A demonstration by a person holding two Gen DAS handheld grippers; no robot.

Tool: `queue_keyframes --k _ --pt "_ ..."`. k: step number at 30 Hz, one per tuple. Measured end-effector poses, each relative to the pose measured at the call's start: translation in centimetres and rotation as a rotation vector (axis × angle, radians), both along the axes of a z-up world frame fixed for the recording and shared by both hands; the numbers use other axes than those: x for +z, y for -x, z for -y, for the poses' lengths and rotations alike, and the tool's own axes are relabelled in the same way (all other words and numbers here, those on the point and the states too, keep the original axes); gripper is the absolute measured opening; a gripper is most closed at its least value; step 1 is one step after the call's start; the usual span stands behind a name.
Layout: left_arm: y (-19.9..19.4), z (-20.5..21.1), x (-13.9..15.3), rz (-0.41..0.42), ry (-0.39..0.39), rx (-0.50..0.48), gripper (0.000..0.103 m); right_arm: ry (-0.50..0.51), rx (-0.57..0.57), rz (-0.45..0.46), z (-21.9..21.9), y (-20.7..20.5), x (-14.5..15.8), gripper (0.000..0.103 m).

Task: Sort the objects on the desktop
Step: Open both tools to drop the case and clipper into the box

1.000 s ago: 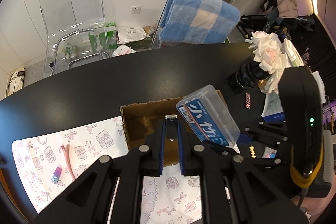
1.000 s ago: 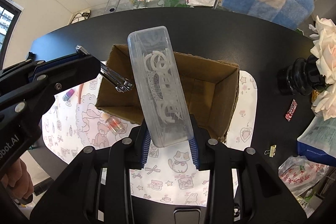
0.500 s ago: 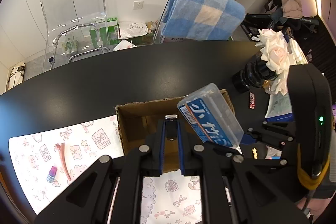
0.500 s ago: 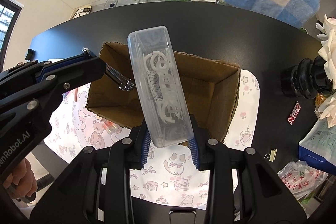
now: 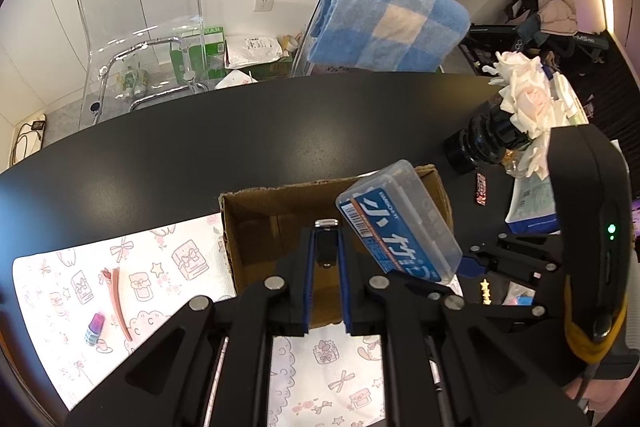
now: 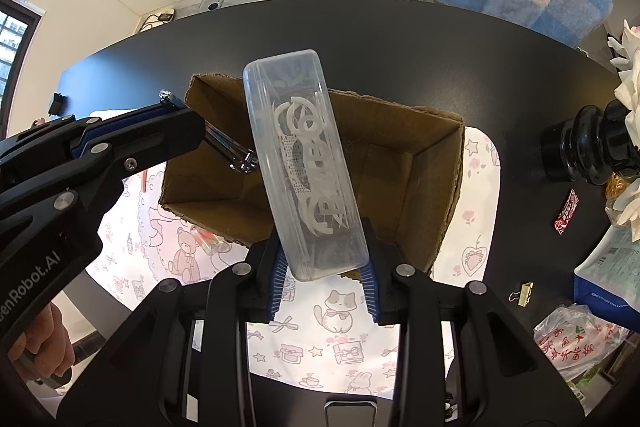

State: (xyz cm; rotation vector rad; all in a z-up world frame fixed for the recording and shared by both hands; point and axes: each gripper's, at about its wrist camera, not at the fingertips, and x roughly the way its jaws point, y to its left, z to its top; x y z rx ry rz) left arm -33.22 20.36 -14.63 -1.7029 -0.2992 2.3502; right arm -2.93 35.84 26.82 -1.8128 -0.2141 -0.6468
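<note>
Your right claw (image 6: pixel 324 283) clamps the clear floss case (image 6: pixel 304 163) by its bottom end, left claw (image 5: pixel 324 259) pinching a metal clip (image 6: pixel 230 151), above the cardboard box (image 6: pixel 436 147) at frame centre; tilted, the case may slip.

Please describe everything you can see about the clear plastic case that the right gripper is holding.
The clear plastic case is a long, rounded-corner box of transparent plastic, closed, with white floss-pick-like pieces inside. One face carries a blue label with white characters and a barcode. The right gripper clamps its near end between blue-padded fingers. The case is tilted, its far end raised above the open cardboard box, not touching it. Nothing else touches it.
</note>
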Motion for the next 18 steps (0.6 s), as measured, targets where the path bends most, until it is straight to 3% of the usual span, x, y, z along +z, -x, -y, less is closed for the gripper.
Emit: queue_keyframes --k 6,9,10,12,14,18 --pt "-0.24 0.53 -0.44 0.012 -0.014 0.000 0.018 0.002 0.005 0.010 0.15 -0.49 -0.07 0.034" --pt "-0.28 0.49 -0.46 0.014 0.002 0.003 0.049 -0.004 0.006 0.018 0.19 -0.64 0.04 0.036" --pt "-0.31 0.49 -0.45 0.013 0.005 0.014 0.062 -0.001 0.008 0.025 0.20 -0.68 0.03 0.048" --pt "-0.35 0.48 -0.36 0.010 0.012 0.020 0.067 0.016 0.021 0.046 0.26 -0.67 -0.11 0.070" --pt "-0.47 0.52 -0.28 0.009 0.019 0.019 0.077 0.031 0.032 0.052 0.37 -0.55 -0.34 0.077" --pt "-0.83 0.83 -0.19 0.012 0.023 0.024 0.078 0.045 0.051 0.066 0.44 -0.07 -0.66 0.091"
